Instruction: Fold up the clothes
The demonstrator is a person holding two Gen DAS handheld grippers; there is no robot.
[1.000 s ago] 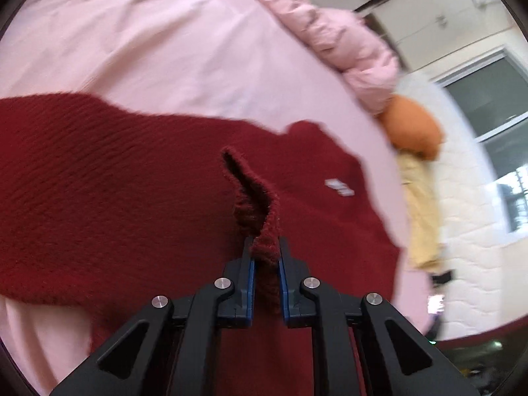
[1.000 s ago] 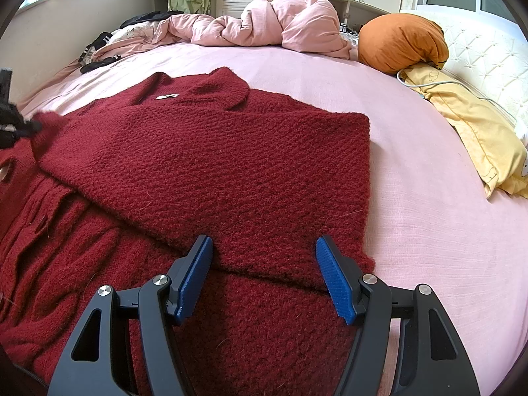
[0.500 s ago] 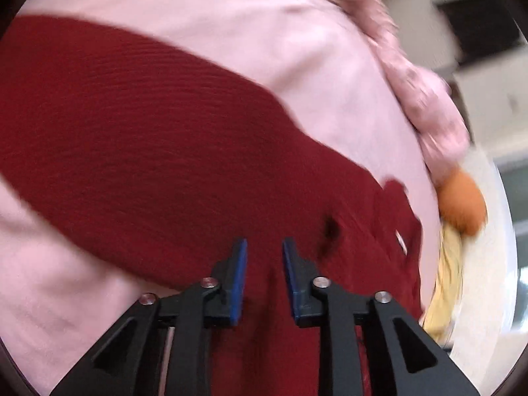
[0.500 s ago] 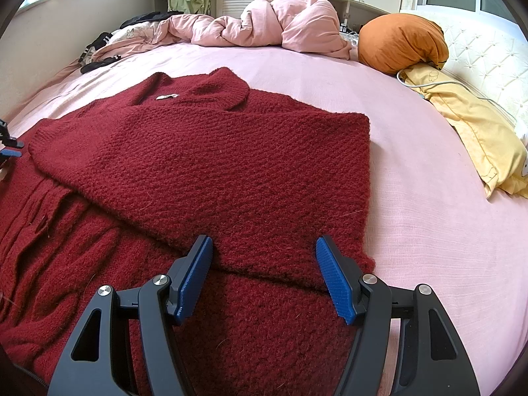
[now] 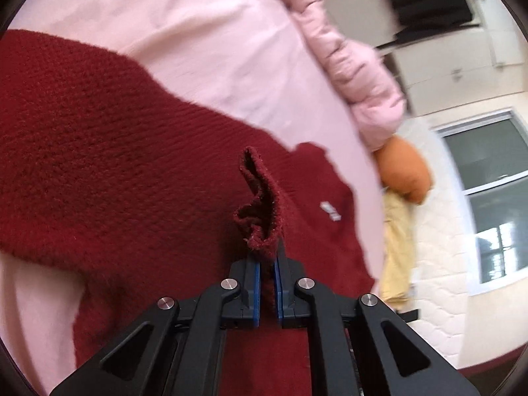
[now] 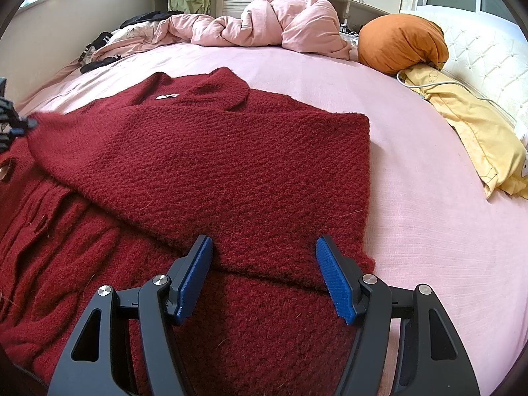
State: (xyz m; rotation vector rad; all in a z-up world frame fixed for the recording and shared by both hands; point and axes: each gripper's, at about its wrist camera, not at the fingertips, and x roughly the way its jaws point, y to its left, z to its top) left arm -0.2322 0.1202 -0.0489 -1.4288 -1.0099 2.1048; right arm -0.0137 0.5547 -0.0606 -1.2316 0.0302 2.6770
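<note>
L tongs [image 5: 267, 264] pinch red sweater [image 6: 204, 165] edge; R tongs [image 6: 264, 274] wide above it.

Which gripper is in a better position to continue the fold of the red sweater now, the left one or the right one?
Probably the left. The left gripper is already shut on a raised edge of the red sweater, so it could carry that edge over. The right gripper is open above the folded part and holds nothing.

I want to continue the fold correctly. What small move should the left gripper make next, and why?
Probably carry the pinched edge across the red sweater toward the middle. The left gripper is shut on a raised fold of knit, while the right gripper is open above the lower edge.
</note>
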